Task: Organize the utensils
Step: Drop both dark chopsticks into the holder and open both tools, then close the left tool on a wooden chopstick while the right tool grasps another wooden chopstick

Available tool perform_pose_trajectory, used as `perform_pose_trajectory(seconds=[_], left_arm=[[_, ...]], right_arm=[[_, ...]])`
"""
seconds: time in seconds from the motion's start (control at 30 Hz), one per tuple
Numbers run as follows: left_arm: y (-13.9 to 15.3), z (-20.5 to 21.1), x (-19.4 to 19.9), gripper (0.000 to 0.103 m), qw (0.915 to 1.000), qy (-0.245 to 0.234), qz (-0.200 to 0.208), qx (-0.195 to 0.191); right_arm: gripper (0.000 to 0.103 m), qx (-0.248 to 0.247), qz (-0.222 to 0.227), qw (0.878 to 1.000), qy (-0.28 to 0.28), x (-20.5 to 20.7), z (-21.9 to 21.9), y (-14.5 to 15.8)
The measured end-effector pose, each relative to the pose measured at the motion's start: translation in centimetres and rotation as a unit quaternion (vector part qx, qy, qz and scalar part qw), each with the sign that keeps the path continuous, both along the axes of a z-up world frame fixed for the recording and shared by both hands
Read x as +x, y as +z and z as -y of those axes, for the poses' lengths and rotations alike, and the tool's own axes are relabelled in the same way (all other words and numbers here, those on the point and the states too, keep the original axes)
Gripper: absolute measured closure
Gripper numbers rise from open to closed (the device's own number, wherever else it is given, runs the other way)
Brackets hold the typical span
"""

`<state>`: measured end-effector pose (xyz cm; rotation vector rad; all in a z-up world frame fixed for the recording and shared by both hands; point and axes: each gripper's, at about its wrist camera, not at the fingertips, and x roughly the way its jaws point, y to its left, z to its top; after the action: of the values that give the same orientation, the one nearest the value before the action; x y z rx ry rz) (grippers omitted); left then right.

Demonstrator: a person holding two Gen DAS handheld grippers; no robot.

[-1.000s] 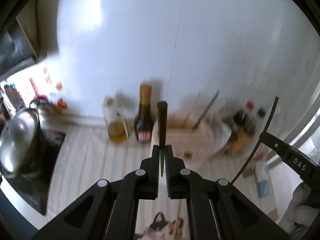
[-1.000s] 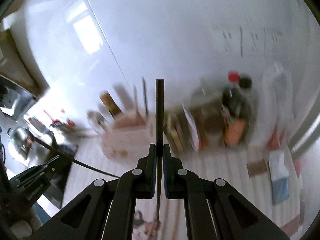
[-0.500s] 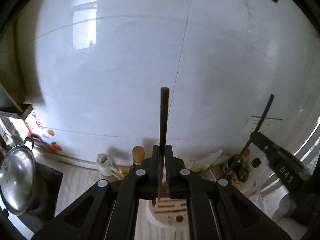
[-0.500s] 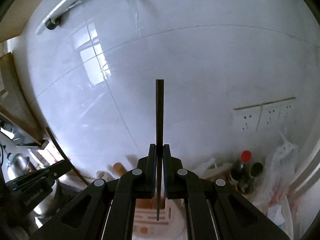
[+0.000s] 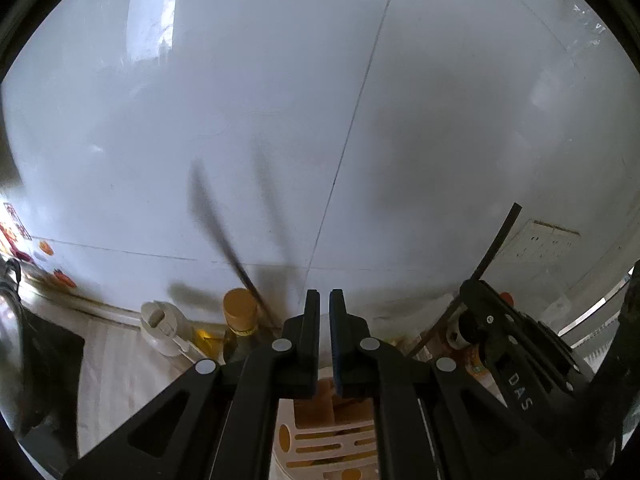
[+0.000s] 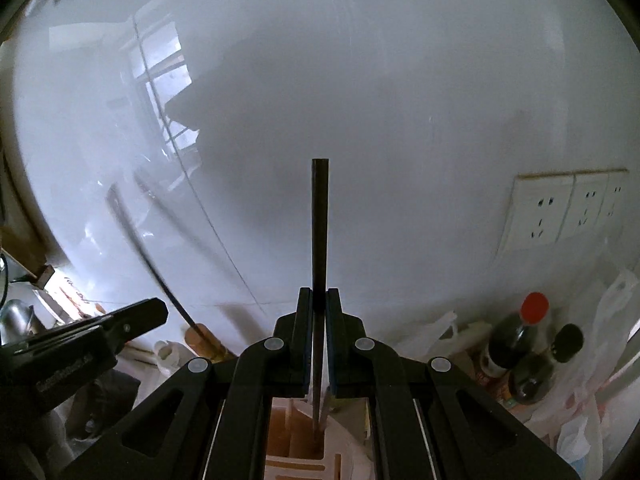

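My left gripper is slightly open and empty above a pale slotted utensil holder. A blurred dark chopstick leans away to its left, in motion. My right gripper is shut on a dark chopstick held upright, its lower tip inside the utensil holder. The right gripper with its chopstick shows at the right of the left wrist view; the left gripper's body and the blurred chopstick show at the left of the right wrist view.
A white tiled wall stands close ahead. Oil and sauce bottles stand by the wall, more bottles and plastic bags at the right. Wall sockets are at the right. A steel pot is at the far left.
My left gripper has opened and its chopstick has left the jaws, tipping to the left. Both grippers moved closer over the holder; the right chopstick's tip has gone down into it.
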<state>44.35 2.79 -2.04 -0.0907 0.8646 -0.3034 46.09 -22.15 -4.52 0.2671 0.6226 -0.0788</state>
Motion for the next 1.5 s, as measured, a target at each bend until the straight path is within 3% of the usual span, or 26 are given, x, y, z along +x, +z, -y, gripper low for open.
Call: perform_pose_trajectory(seconds=[0.2, 0.37, 0.47, 0.5, 0.57, 0.6, 0.63, 0.67, 0.7, 0.93, 1.03, 1.1, 1.13, 1.37, 1.5], left_arm=[[1.8, 0.1, -0.5, 0.102, 0.9998, 0.003, 0.019, 0.007], [1.4, -1.1, -0.4, 0.101, 0.9994, 0.018, 0.016, 0.024], [0.8, -2.1, -0.8, 0.096, 0.9983, 0.044, 0.01, 0.036], [0.6, -2.3, -1.0, 0.091, 0.9978, 0.05, 0.008, 0.043], [0.2, -3.0, -1.5, 0.058, 0.9956, 0.068, 0.012, 0.063], [0.0, -3.3, -1.9, 0.023, 0.9948, 0.075, 0.017, 0.067], [-0.1, -3.7, -2.3, 0.012, 0.9939, 0.082, 0.025, 0.07], [0.0, -4.2, -3.0, 0.012, 0.9931, 0.089, 0.035, 0.067], [0.0, -4.7, -3.5, 0.012, 0.9925, 0.094, 0.04, 0.068], [-2.1, -5.9, -7.7, 0.0, 0.9927, 0.087, 0.027, 0.079], [-3.9, -5.7, -10.1, 0.0, 0.9935, 0.081, 0.005, 0.08], [-5.7, -5.2, -11.8, 0.0, 0.9934, 0.074, -0.009, 0.087], [-6.9, -4.9, -12.7, 0.0, 0.9925, 0.073, -0.019, 0.096], [-15.0, -2.3, -16.9, 0.0, 0.9822, 0.051, -0.102, 0.149], [-20.0, -0.7, -18.0, 0.001, 0.974, 0.027, -0.149, 0.168]], right_arm=[[0.097, 0.013, 0.01, 1.0, 0.003, -0.2, 0.3, -0.1], [0.097, 0.011, 0.004, 1.0, 0.011, 0.1, 0.4, -0.9], [0.097, 0.009, -0.012, 1.0, 0.025, 0.6, 0.0, -1.6], [0.096, 0.011, -0.023, 0.999, 0.036, 0.9, -0.3, -2.0], [0.095, 0.019, -0.053, 0.997, 0.05, 1.3, -0.5, -2.6], [0.085, 0.022, -0.059, 0.997, 0.054, 1.1, -0.4, -2.7], [0.076, 0.024, -0.061, 0.996, 0.057, 0.9, -0.3, -2.8], [0.065, 0.027, -0.057, 0.996, 0.059, 0.4, -0.2, -2.7], [0.06, 0.026, -0.054, 0.996, 0.059, -0.1, -0.2, -2.7], [0.059, 0.039, -0.057, 0.997, 0.037, -5.2, 1.9, -2.0], [0.051, 0.043, -0.078, 0.996, 0.025, -8.5, 2.9, -2.9], [0.037, 0.054, -0.094, 0.994, 0.019, -10.7, 3.9, -4.4], [0.035, 0.061, -0.105, 0.993, 0.016, -11.9, 4.4, -5.5], [0.035, 0.094, -0.228, 0.968, -0.036, -18.4, 8.3, -15.9], [0.057, 0.121, -0.284, 0.949, -0.059, -21.4, 10.3, -21.1]])
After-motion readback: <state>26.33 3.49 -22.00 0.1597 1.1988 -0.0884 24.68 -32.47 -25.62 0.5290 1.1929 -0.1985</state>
